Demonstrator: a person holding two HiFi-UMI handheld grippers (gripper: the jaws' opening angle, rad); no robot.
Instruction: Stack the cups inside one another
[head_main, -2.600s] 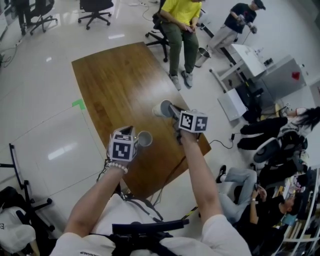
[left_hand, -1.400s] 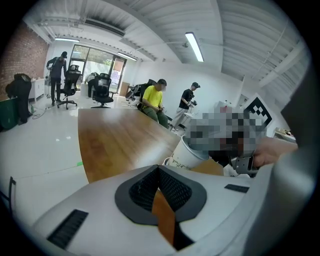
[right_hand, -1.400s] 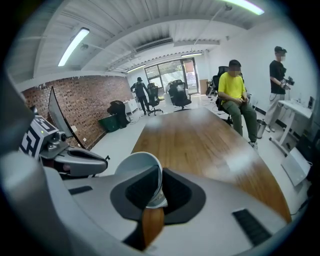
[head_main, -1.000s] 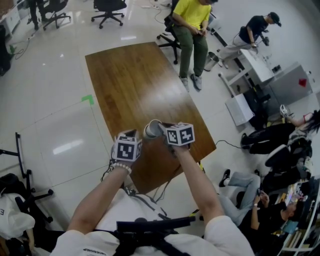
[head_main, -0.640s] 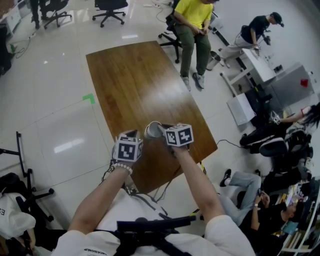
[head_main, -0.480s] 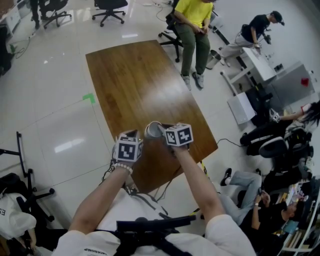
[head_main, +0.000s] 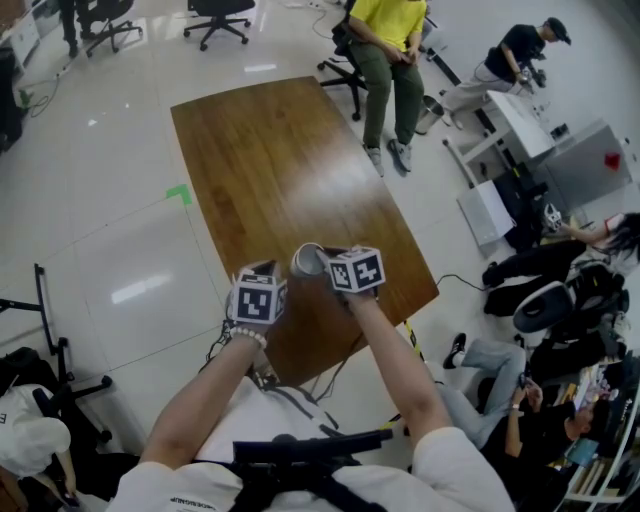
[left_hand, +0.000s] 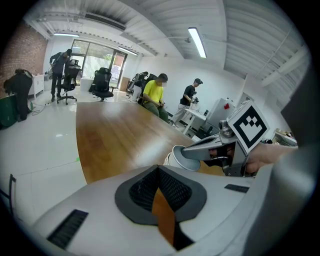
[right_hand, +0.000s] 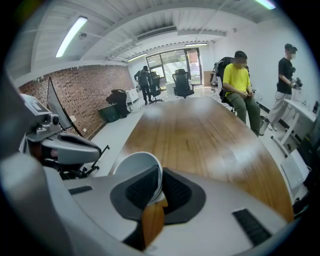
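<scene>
A grey-white cup (head_main: 305, 260) hangs low over the near end of the wooden table (head_main: 270, 150). My right gripper (head_main: 316, 257) is shut on its rim, with one finger inside the cup (right_hand: 135, 167) and one outside. In the left gripper view this cup (left_hand: 186, 154) tilts its mouth toward me, and a sliver of a second white cup (left_hand: 168, 159) shows just under it. I cannot tell how deep one sits in the other. My left gripper (head_main: 265, 271) is close beside on the left, and its pads (left_hand: 159, 172) are together with nothing between them.
The table's near edge lies just under both grippers, with glossy floor beyond. A person in a yellow shirt (head_main: 385, 40) sits at the far end, next to office chairs (head_main: 215, 12). Desks and more people (head_main: 520, 60) fill the right side.
Earlier each gripper carried a cup and the two were apart. My right gripper has since brought its cup over beside the left one. In the last second it has only sunk slightly.
</scene>
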